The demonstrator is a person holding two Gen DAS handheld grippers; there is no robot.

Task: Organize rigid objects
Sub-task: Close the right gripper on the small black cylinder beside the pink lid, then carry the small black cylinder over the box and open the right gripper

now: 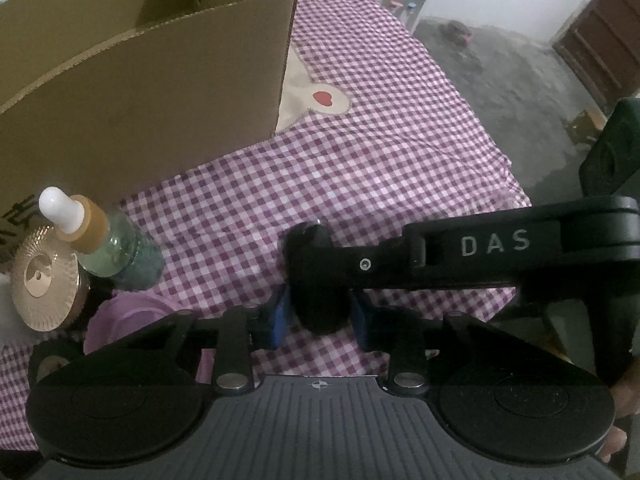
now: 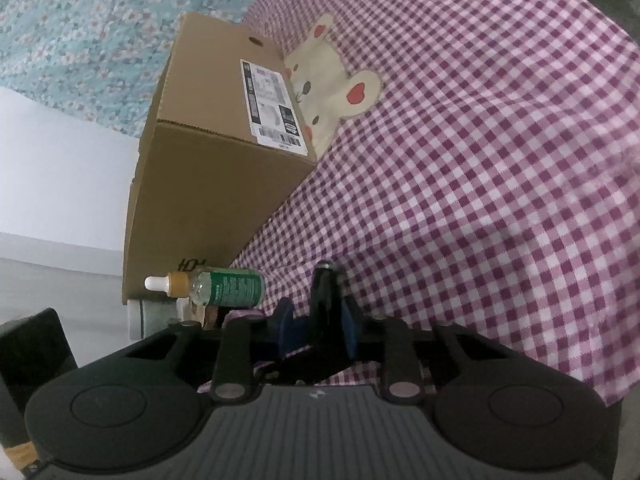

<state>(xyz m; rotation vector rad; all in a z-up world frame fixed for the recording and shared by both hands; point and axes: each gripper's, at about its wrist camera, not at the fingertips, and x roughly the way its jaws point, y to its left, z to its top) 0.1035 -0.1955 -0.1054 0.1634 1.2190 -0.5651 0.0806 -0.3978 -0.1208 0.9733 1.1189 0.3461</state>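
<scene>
On the checked cloth, both claws, left and right, clench 1 black bottle.

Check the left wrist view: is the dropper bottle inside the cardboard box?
No, the dropper bottle stands on the checked cloth outside the cardboard box.

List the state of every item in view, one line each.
cardboard box: open at the top, upright on the checked cloth.
dropper bottle: capped, free of both grippers.
gold-lidded jar: lid on.
black object: between both grippers' pads.
left gripper: shut on it.
right gripper: shut on it.
</scene>
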